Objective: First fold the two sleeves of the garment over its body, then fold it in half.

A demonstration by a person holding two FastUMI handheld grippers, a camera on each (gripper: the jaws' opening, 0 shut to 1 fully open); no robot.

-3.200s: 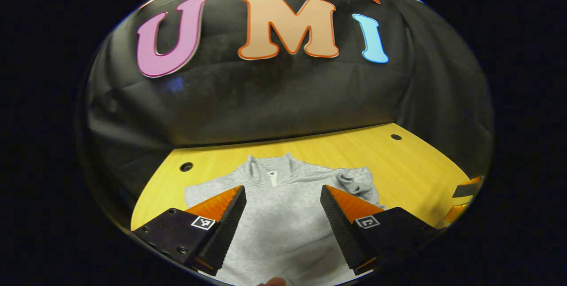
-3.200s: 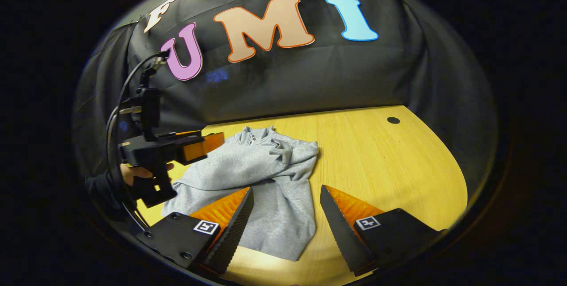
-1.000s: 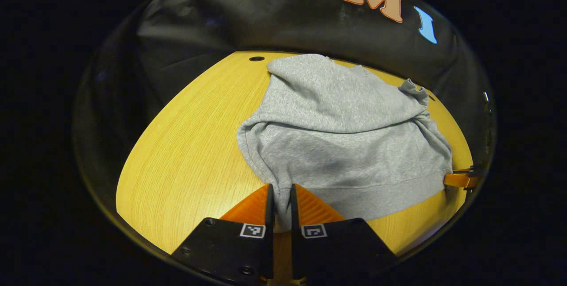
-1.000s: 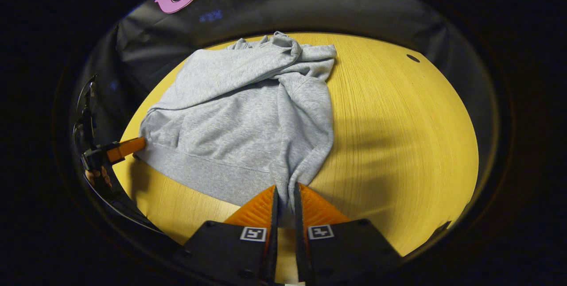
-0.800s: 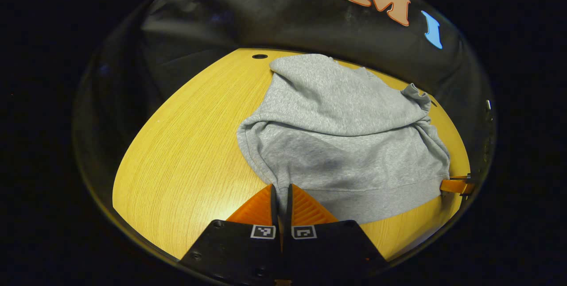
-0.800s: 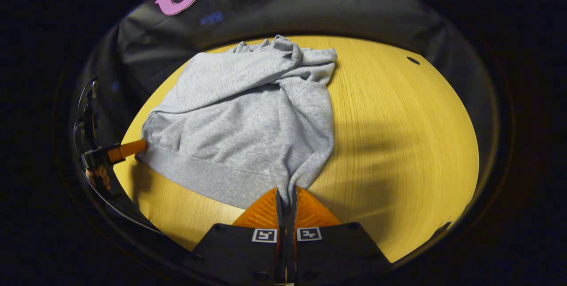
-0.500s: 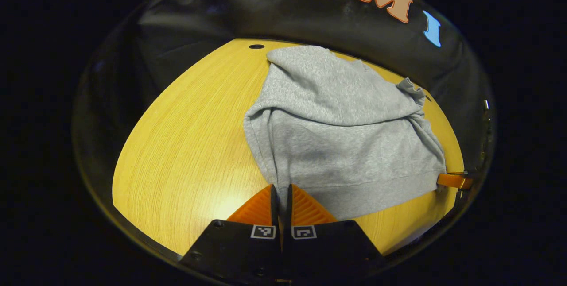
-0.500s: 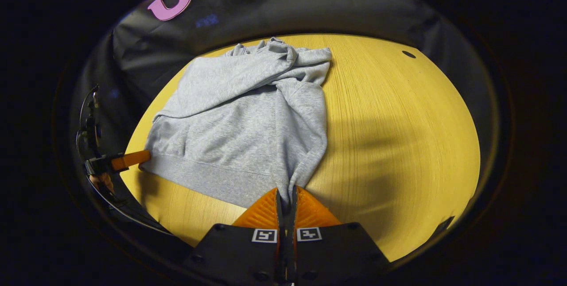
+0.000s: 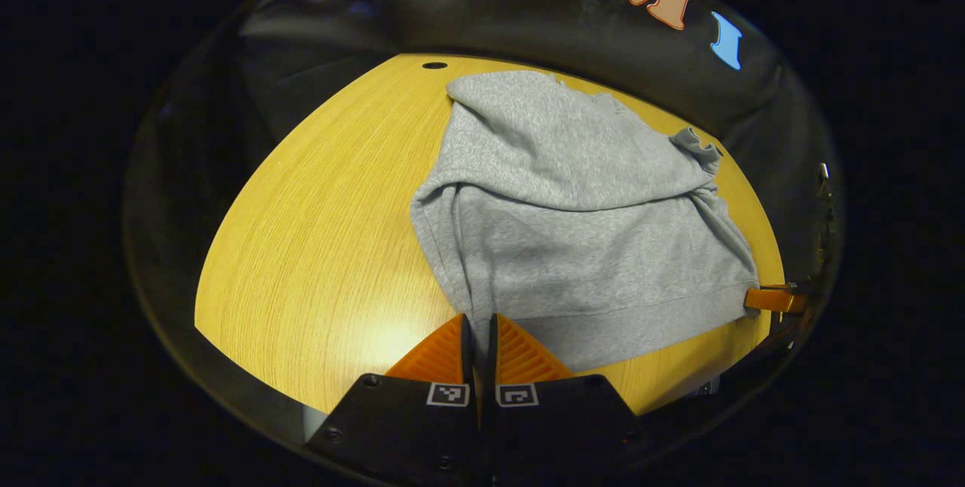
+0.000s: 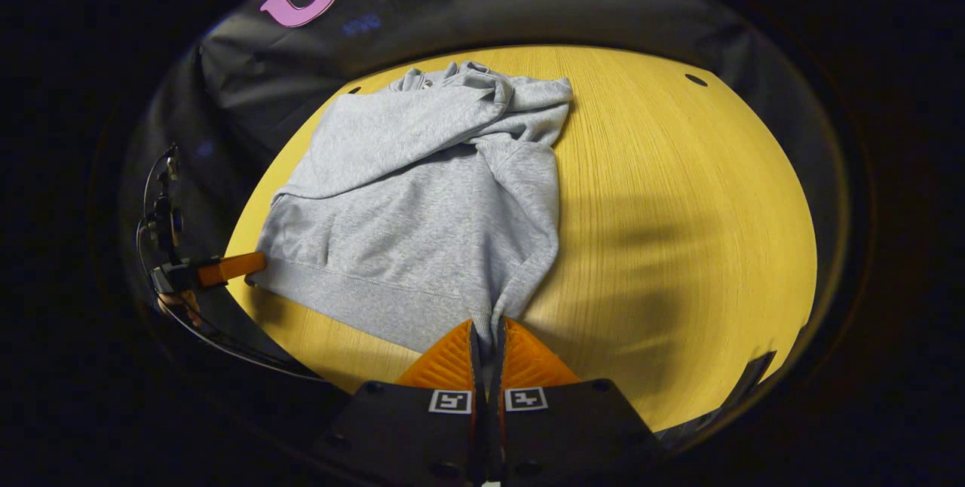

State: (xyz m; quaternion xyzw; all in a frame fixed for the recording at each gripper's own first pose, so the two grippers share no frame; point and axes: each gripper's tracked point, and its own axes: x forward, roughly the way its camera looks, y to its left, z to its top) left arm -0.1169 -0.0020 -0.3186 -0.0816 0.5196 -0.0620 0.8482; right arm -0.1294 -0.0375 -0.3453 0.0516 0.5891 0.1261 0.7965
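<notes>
Left gripper [image 9: 477, 329] and right gripper [image 10: 488, 336] each pinch the garment [image 10: 422, 200] hem corners; uneven lift risks sleeves sliding off.

Heather-grey garment [image 9: 573, 223] ahead of the left gripper [image 9: 477, 332], whose fingers are ridged orange on black bodies with small black-and-white square markers; the same colours on the right gripper [image 10: 488, 340]; beneath both, a yellow wood-grain table [image 10: 678, 208]
</notes>
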